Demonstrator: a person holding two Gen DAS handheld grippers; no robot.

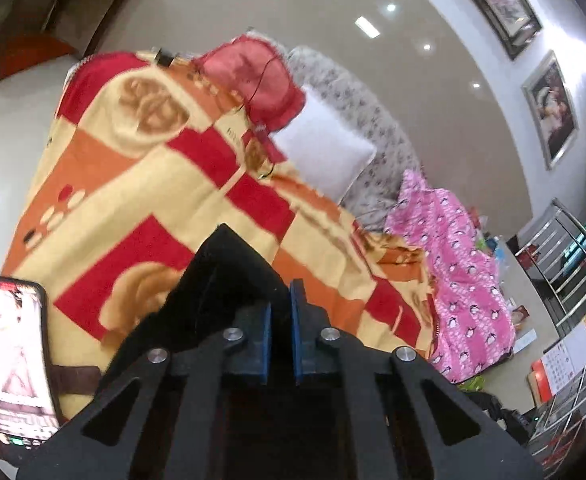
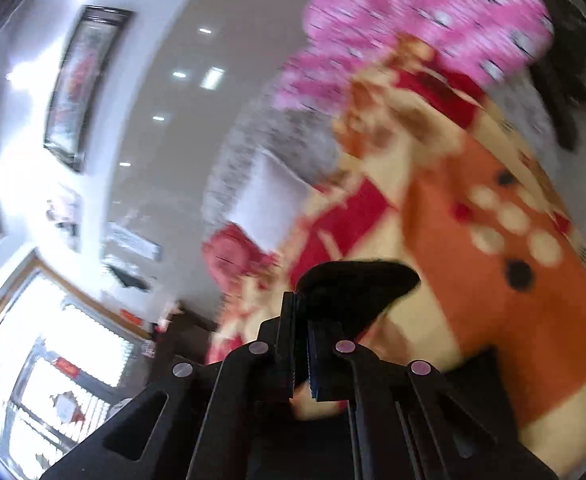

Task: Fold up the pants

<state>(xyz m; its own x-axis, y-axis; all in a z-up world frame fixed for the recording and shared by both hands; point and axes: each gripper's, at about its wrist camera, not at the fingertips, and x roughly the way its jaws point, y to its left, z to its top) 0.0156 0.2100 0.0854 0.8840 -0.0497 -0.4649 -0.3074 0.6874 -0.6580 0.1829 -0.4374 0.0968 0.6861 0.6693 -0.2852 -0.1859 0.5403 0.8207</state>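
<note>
The left gripper [image 1: 281, 312] was clenched on a fold of the black pants [image 1: 229, 276], and the cloth rose in a peak above the blanket [image 1: 105, 184] that covered the bed. A phone [image 1: 11, 352] stood at the left edge, and a pink garment [image 1: 461, 280] lay to the right. The right gripper [image 2: 302, 320] was also clenched on black cloth [image 2: 357, 284] — most likely another edge of the same pants. I judged the step as lifting the pants by two points. The next move called for carrying both edges across together — evenly, so the fold stays straight.
</note>
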